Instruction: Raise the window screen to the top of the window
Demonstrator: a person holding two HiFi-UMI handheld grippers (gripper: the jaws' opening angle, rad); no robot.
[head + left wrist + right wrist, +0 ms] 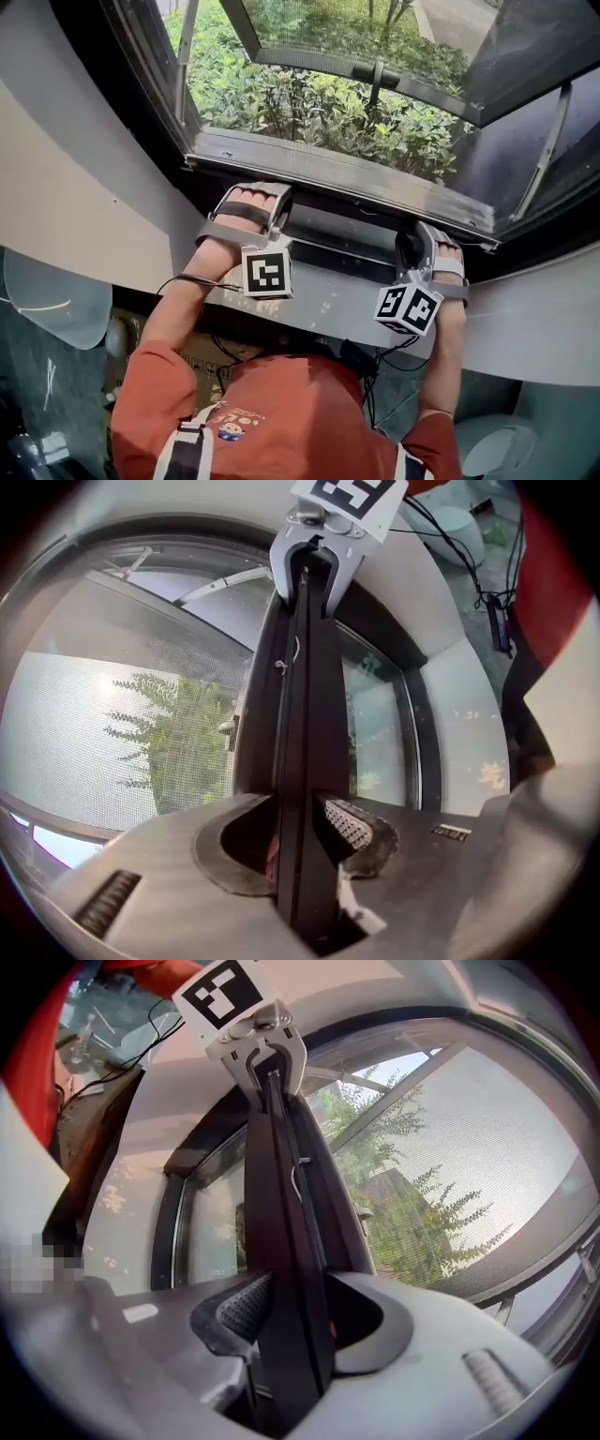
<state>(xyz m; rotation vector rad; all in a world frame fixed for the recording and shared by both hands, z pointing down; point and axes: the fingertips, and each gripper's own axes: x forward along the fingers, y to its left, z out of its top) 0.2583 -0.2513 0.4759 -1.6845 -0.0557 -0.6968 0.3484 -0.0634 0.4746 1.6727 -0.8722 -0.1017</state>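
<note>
gripping bar (305, 696) — left claw (298, 808), right claw (298, 1283), apparently

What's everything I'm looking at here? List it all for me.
screen: one, grey mesh, across the window
bar: one, dark, along the window's foot
window frame: one, grey, beyond the bar
bushes: many, green, outside
sill: one, white, below the window
cables: several, black, under the sill
shirt: one, orange-red, bottom
left gripper, right gripper: two, grey, fingers closed on the bar
</note>
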